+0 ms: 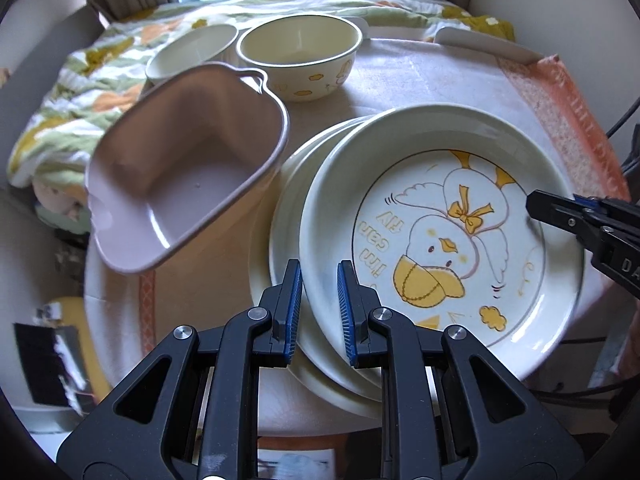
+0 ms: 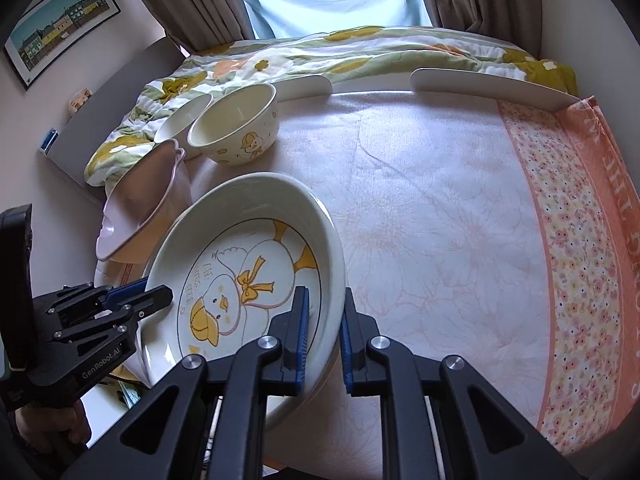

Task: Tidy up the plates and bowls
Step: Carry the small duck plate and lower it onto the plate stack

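Plates come first: the duck plate [image 1: 444,240] lies tilted on a stack of plates [image 1: 288,208] at the near left part of the table [image 2: 420,200]. The left gripper [image 1: 318,312] straddles its near rim, fingers parted and not yet pinching, as far as the left wrist view shows. The right gripper [image 2: 324,340] straddles the opposite rim; its pads look close but I cannot tell if they grip. To seat it well, I judge both sides should lower evenly until the rims nest, then let go. Just beyond leans a pink dish [image 1: 188,168]. Farther, near the far left edge, stand a cream bowl [image 1: 298,60] and a second bowl [image 1: 192,52].
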The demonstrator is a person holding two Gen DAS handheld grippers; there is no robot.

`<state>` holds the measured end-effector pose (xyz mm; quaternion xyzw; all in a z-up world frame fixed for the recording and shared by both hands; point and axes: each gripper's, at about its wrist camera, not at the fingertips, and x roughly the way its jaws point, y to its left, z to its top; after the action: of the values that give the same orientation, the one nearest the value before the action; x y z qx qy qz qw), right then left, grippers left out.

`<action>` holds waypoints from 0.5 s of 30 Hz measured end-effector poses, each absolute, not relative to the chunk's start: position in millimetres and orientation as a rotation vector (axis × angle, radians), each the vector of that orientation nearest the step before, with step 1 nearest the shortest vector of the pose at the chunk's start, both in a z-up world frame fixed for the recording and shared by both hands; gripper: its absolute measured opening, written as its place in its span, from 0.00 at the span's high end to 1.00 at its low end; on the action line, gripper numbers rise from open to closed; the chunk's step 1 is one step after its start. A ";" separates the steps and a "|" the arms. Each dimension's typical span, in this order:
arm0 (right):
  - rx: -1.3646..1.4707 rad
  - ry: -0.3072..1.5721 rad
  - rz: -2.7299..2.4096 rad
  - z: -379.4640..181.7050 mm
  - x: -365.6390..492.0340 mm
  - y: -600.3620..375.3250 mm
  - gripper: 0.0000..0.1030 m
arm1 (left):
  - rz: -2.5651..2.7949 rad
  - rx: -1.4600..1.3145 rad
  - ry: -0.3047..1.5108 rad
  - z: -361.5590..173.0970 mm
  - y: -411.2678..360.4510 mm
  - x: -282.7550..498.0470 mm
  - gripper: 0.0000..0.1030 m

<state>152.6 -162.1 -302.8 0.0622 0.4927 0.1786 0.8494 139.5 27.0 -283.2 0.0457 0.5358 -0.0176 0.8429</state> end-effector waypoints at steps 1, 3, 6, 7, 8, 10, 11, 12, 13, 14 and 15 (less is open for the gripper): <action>0.124 1.038 0.375 -303.2 151.9 -160.9 0.88 | -0.028 0.109 1.131 -283.1 26.0 139.6 0.85; 0.111 1.039 0.372 -304.5 150.7 -159.1 0.88 | -0.015 0.127 1.127 -282.9 24.9 139.4 0.85; 0.073 1.038 0.359 -306.3 149.3 -154.8 0.87 | 0.015 0.202 1.117 -283.3 16.4 138.0 0.84; 0.047 1.032 0.352 -306.0 148.3 -152.4 0.88 | 0.025 0.215 1.113 -283.8 14.5 137.4 0.84; 0.034 1.028 0.349 -306.0 147.7 -151.2 0.88 | 0.035 0.226 1.110 -284.1 13.2 136.8 0.84; 0.023 1.023 0.348 -306.0 147.5 -149.9 0.88 | 0.054 0.254 1.106 -284.3 10.0 136.1 0.84; 0.018 1.020 0.349 -306.1 147.3 -149.3 0.88 | 0.064 0.279 1.096 -284.2 7.5 136.0 0.84; 0.011 1.017 0.348 -306.3 147.0 -148.6 0.87 | 0.075 0.333 1.071 -282.7 1.7 134.0 0.84; 0.003 1.015 0.346 -306.5 146.5 -147.5 0.87 | 0.079 0.356 1.058 -281.5 -1.0 133.3 0.84; -0.003 1.013 0.347 -306.5 146.2 -146.2 0.87 | 0.084 0.369 1.052 -280.7 -2.8 133.2 0.84; -0.006 1.012 0.345 -306.6 146.2 -145.6 0.87 | 0.085 0.361 1.055 -280.8 -1.4 134.2 0.84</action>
<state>146.2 -145.6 -306.6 -0.0028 0.4820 0.1645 0.8606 134.2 -1.4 -280.8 0.1712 0.5006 0.0402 0.8476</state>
